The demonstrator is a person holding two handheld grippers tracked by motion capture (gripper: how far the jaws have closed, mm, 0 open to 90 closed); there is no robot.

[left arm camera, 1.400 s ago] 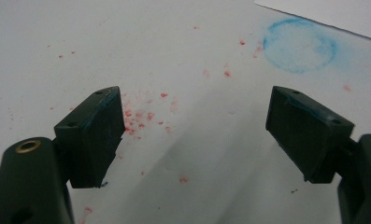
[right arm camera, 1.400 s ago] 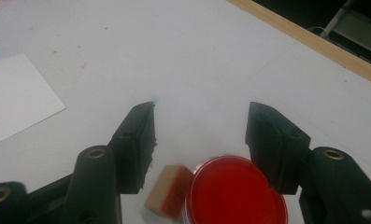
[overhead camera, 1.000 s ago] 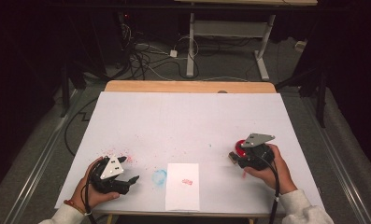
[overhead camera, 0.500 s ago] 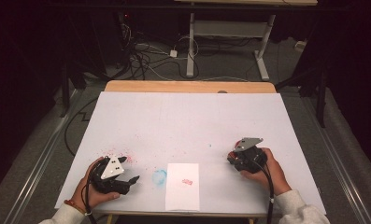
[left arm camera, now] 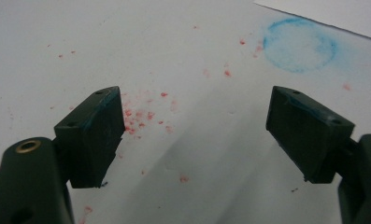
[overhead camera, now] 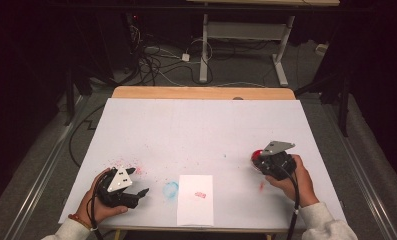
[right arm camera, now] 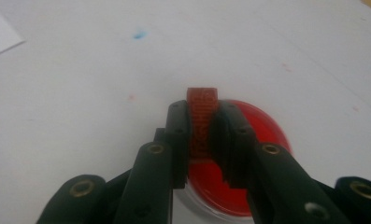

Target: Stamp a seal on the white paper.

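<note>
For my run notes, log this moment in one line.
right gripper: shut on small red stamp block over round red ink pad | left gripper: open, empty

White paper sheet, blue ring stain, floor cables

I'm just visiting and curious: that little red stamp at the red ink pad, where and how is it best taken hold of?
Grip the stamp by its two flat sides, coming from above: it stands upright over the ink pad, a narrow block that rises clear of the pad. The right gripper does just that, its jaws having just closed on those sides, with the stamp's top showing past them.
</note>
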